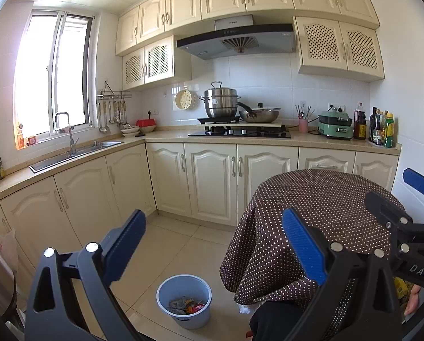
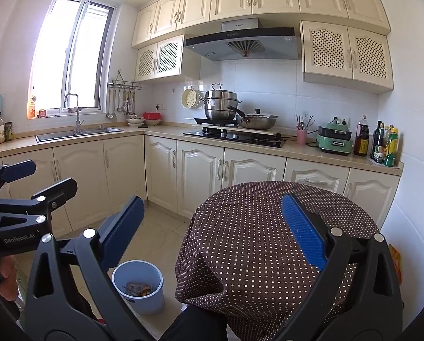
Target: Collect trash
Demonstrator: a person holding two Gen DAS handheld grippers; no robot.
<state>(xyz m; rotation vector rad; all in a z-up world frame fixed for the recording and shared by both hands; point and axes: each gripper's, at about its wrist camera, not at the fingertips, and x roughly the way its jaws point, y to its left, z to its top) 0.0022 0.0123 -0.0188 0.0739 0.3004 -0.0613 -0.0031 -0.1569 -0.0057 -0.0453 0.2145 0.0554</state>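
Trash [image 1: 185, 304] — crumpled wrappers — is seen inside a pale blue bin [image 1: 166, 292] on the tiled floor [image 1: 172, 244], just beside a round table covered with a dotted brown cloth [image 1: 311, 199]; the left gripper [image 1: 214, 244] is held above the bin, its jaws wide apart and holding nothing; the right gripper [image 2: 212, 236] is held over the table edge, its jaws also spread — nothing is gripped.

Glossy floor tiles [image 1: 183, 244], plastic bin [image 1: 184, 301]
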